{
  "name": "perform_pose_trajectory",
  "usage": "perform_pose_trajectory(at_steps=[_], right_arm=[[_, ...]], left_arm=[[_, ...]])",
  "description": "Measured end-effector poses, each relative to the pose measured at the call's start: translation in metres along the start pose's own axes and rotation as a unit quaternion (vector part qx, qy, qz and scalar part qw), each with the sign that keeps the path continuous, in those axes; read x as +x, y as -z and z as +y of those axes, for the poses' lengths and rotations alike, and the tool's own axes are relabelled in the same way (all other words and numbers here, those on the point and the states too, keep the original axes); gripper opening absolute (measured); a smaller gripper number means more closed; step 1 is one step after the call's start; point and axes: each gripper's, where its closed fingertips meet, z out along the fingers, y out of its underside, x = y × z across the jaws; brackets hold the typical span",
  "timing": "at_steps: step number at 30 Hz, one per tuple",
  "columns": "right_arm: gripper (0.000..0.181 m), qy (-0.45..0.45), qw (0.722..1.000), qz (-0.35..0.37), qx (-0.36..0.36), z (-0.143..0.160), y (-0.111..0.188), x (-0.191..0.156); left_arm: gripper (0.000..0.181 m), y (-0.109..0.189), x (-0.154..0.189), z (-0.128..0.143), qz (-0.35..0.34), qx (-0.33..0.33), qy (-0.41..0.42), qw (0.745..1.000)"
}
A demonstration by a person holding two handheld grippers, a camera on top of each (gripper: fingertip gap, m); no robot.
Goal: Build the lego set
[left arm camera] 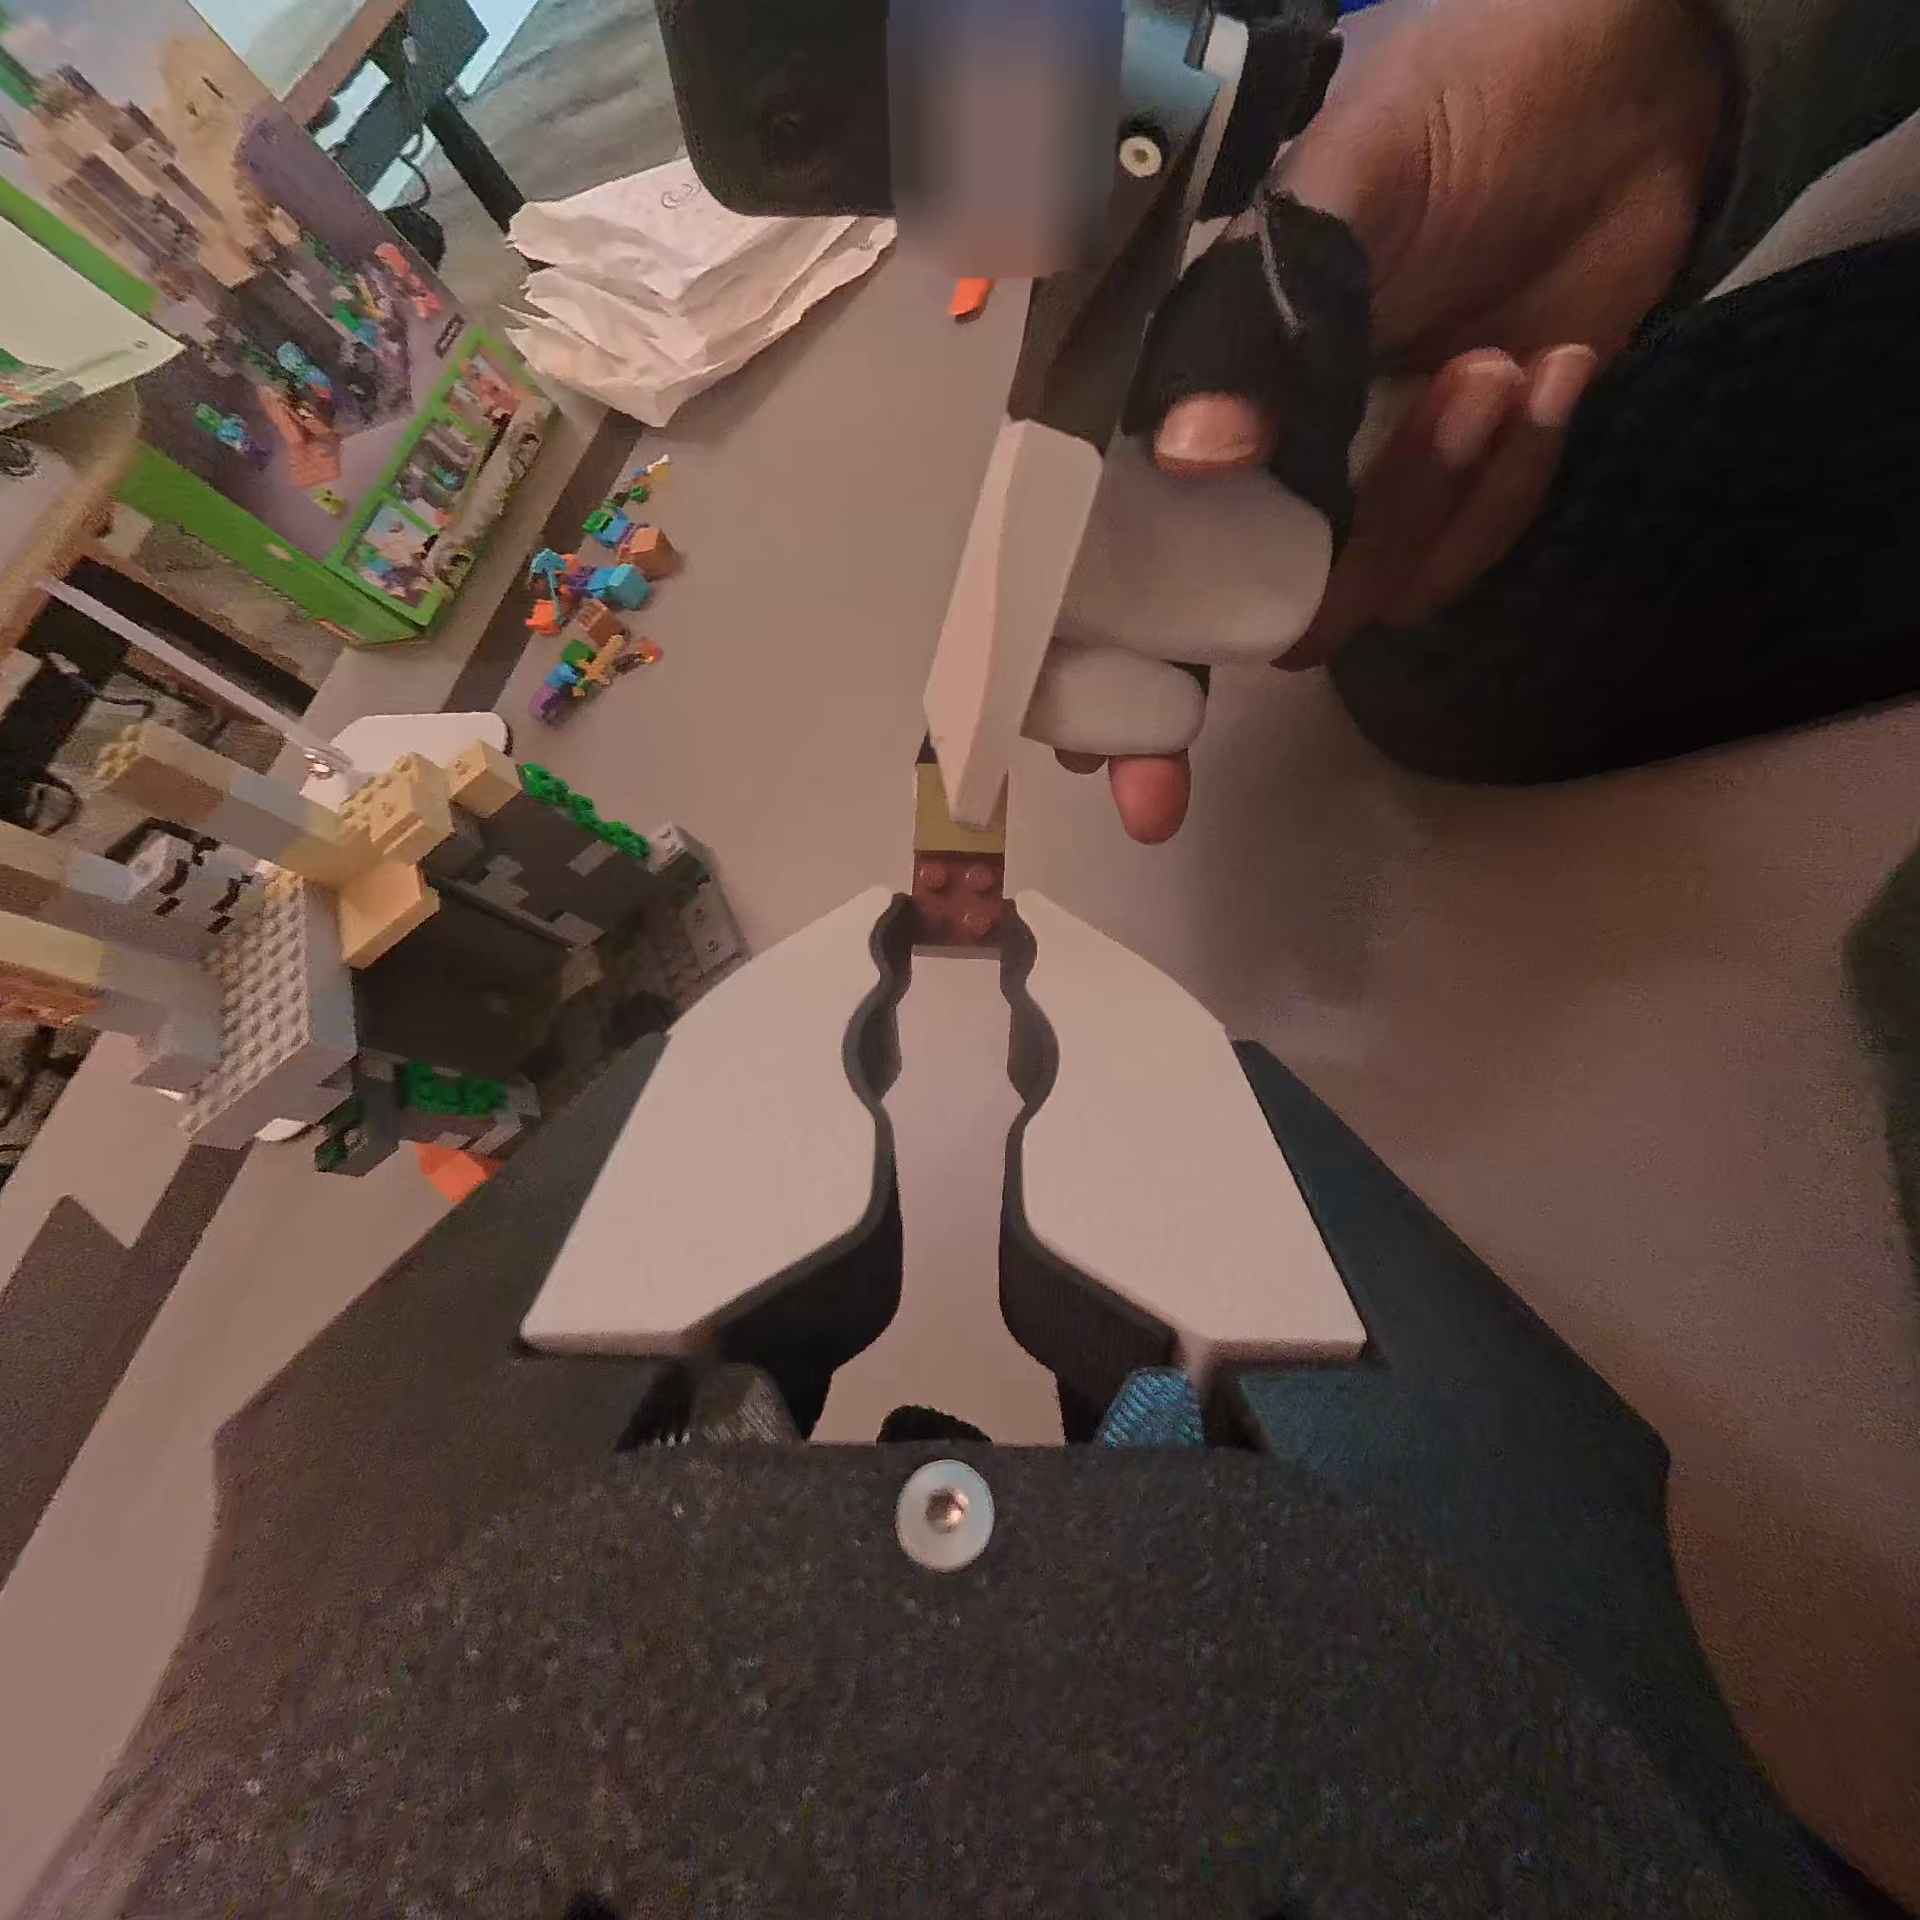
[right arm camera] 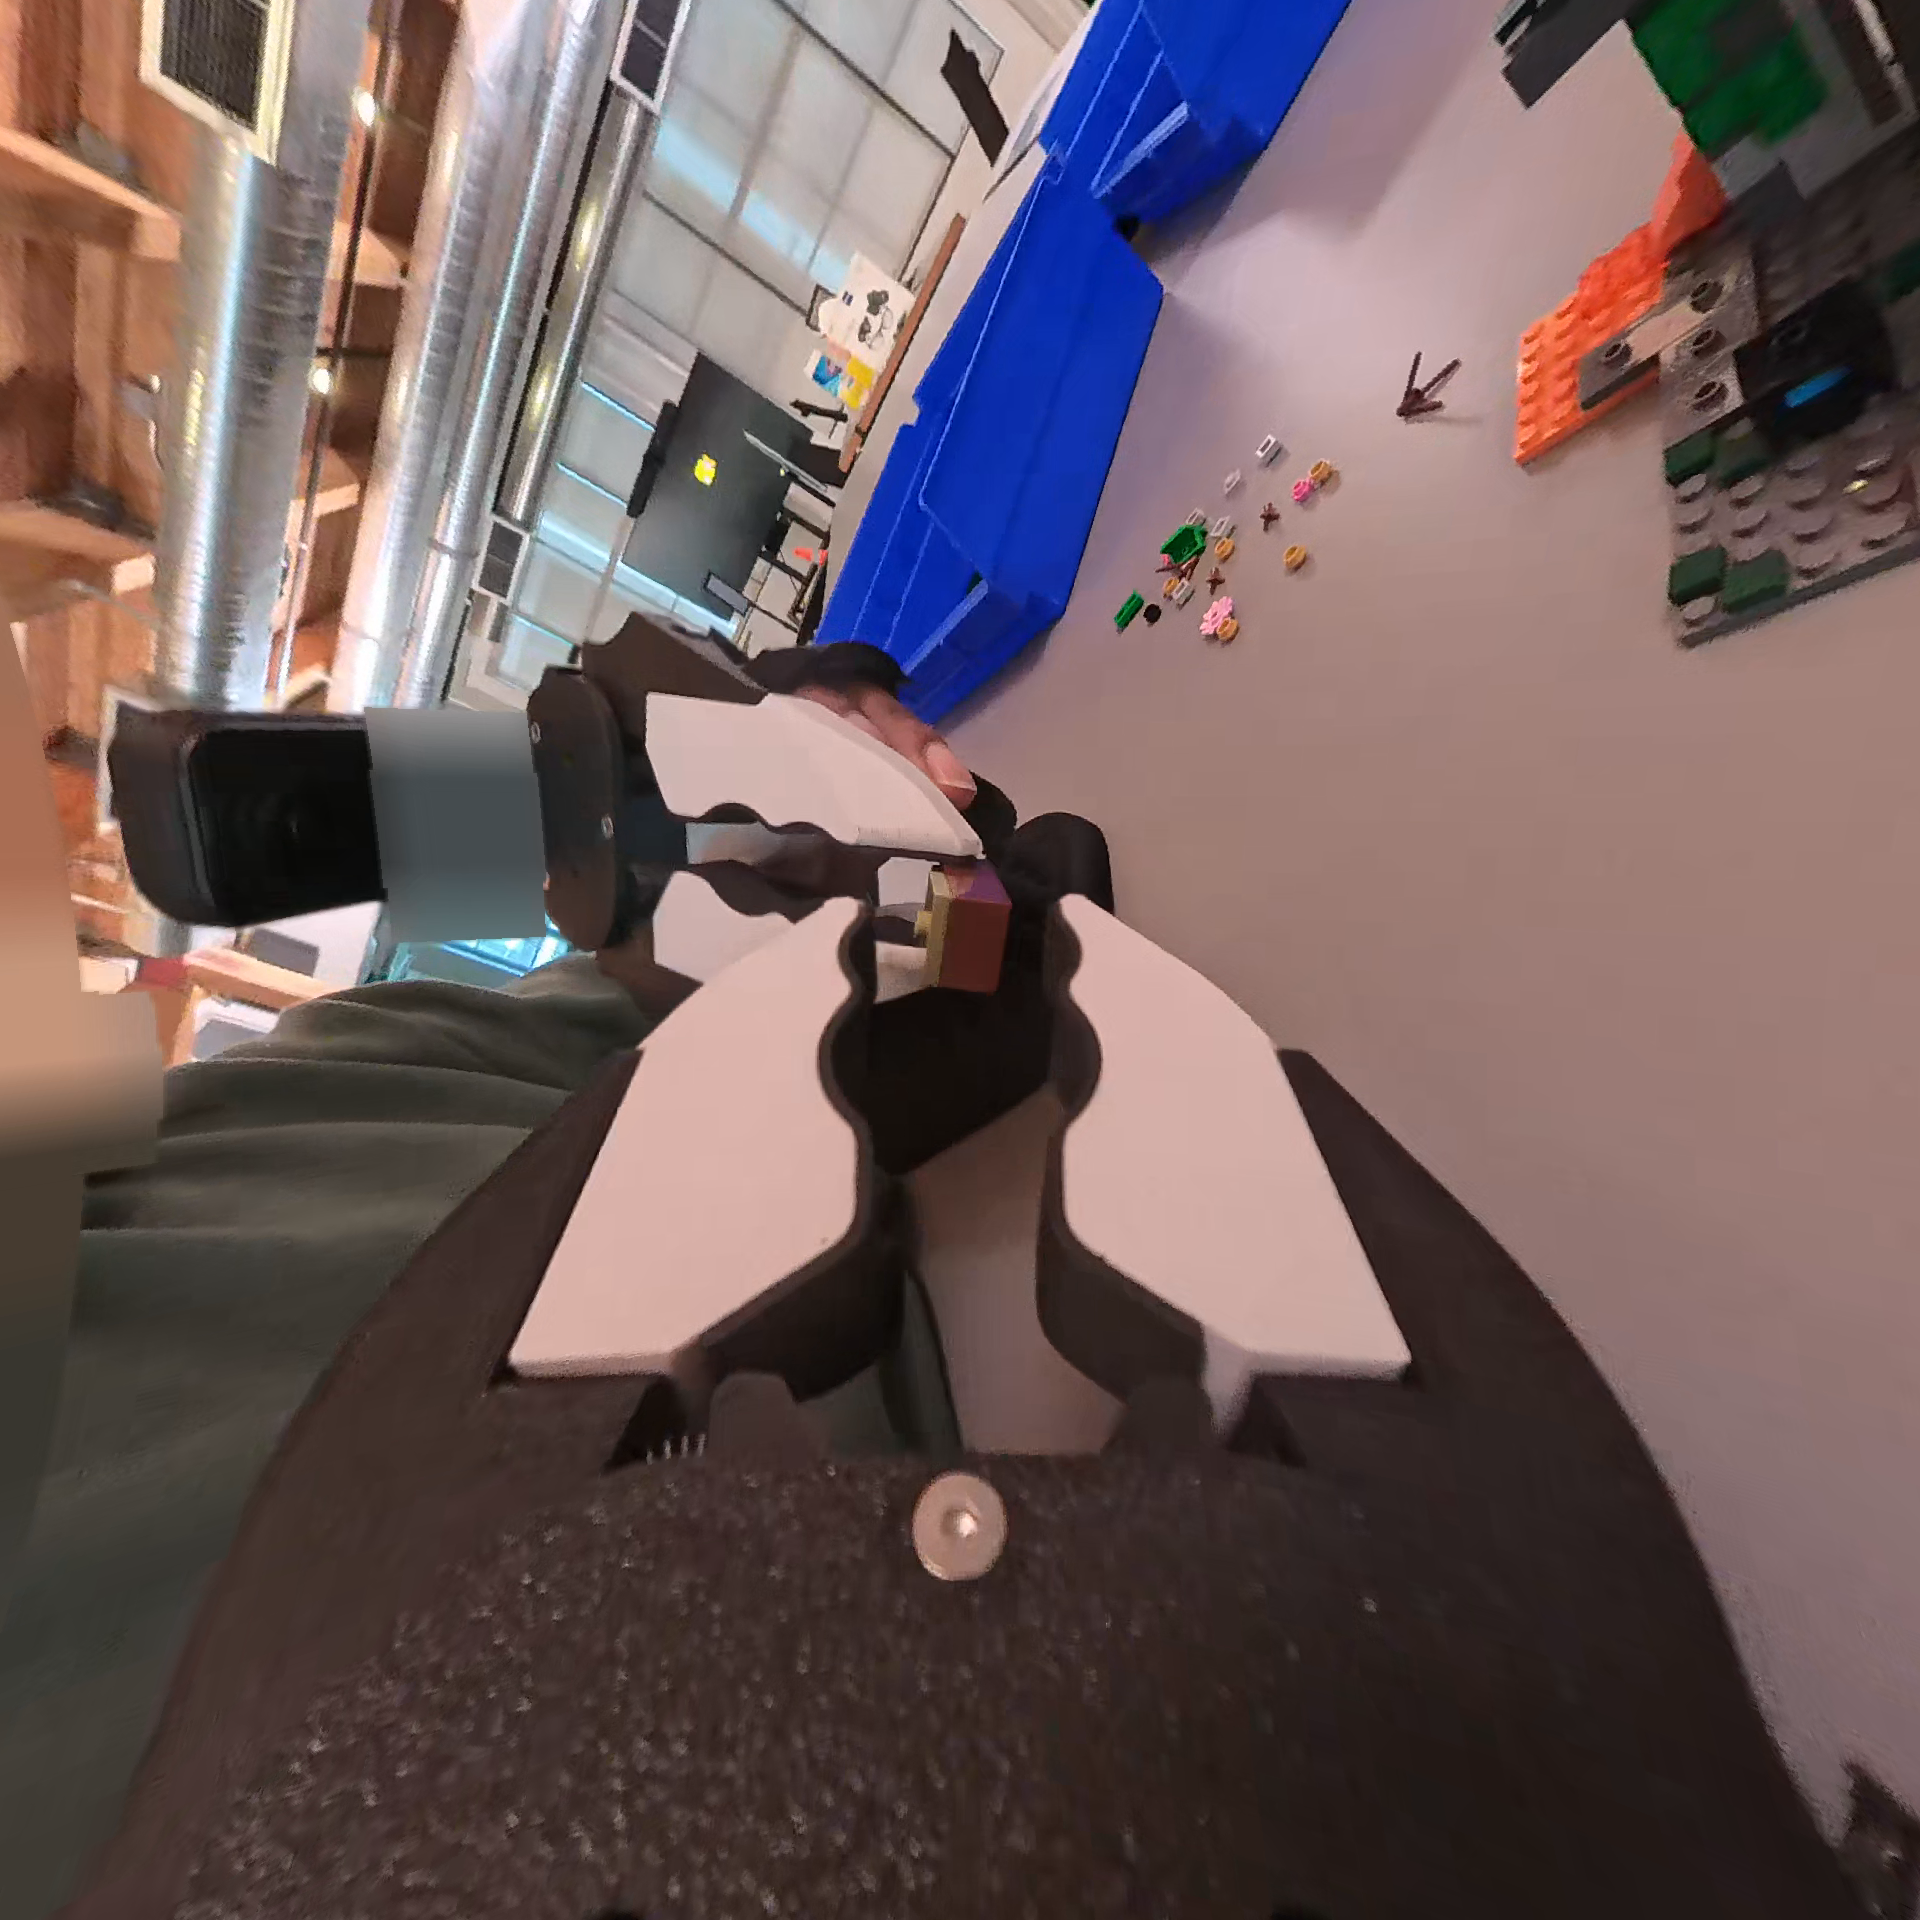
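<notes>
Meeting in mid-air above the grey table (left arm camera: pixel 1455 1143), two grippers work one small piece: the left gripper (left arm camera: pixel 954 920) clenches a brown brick (left arm camera: pixel 961 909) at its tips, straight ahead of it. The right gripper (right arm camera: pixel 961 925), slightly parted, has one finger pressed on a tan plate (left arm camera: pixel 951 805) capping that brick, so the stack runs along the left gripper's axis. One build (left arm camera: pixel 416 935) stands to the left.

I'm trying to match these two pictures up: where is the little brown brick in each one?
Left wrist view: the brown brick sits centre, pinched between the left gripper tips, studs showing.
Right wrist view: the same brick appears centre, just beyond the right gripper tips, side on.
Shared landmark: the tan piece attached to the brick, and the grey table.
</notes>
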Motion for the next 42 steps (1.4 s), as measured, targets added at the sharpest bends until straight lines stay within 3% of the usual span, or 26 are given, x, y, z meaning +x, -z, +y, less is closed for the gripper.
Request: perform_pose_trajectory(at_steps=[5, 15, 26, 35, 38, 40, 42], right_arm=[[0.016, -0.002, 1.000, 0.005, -0.005, 0.002, -0.007, 0.002], [0.013, 0.074, 0.997, -0.018, 0.015, -0.001, -0.006, -0.001], [0.014, 0.088, 0.995, -0.046, 0.014, 0.000, -0.007, -0.010], [0.016, 0.064, 0.996, -0.055, 0.021, 0.001, -0.008, -0.006], [0.029, 0.062, 0.997, -0.047, 0.026, -0.001, -0.008, -0.003], [0.017, 0.072, 0.996, -0.043, 0.024, -0.001, -0.008, -0.003], [0.016, 0.083, 0.996, -0.040, 0.022, 0.000, -0.006, -0.003]], left_arm=[[0.016, 0.000, -0.005, 0.000, -0.036, -0.007, -0.031, 0.999], [0.016, 0.001, -0.007, -0.002, -0.092, -0.008, -0.087, 0.992], [0.019, -0.003, -0.009, -0.007, -0.136, 0.023, -0.117, 0.984], [0.018, -0.005, -0.007, -0.004, -0.130, 0.021, -0.127, 0.983], [0.018, -0.007, -0.004, -0.003, -0.122, 0.019, -0.131, 0.984], [0.018, -0.008, -0.004, -0.002, -0.125, 0.016, -0.136, 0.983], [0.017, -0.009, -0.004, -0.002, -0.121, 0.016, -0.133, 0.983]])
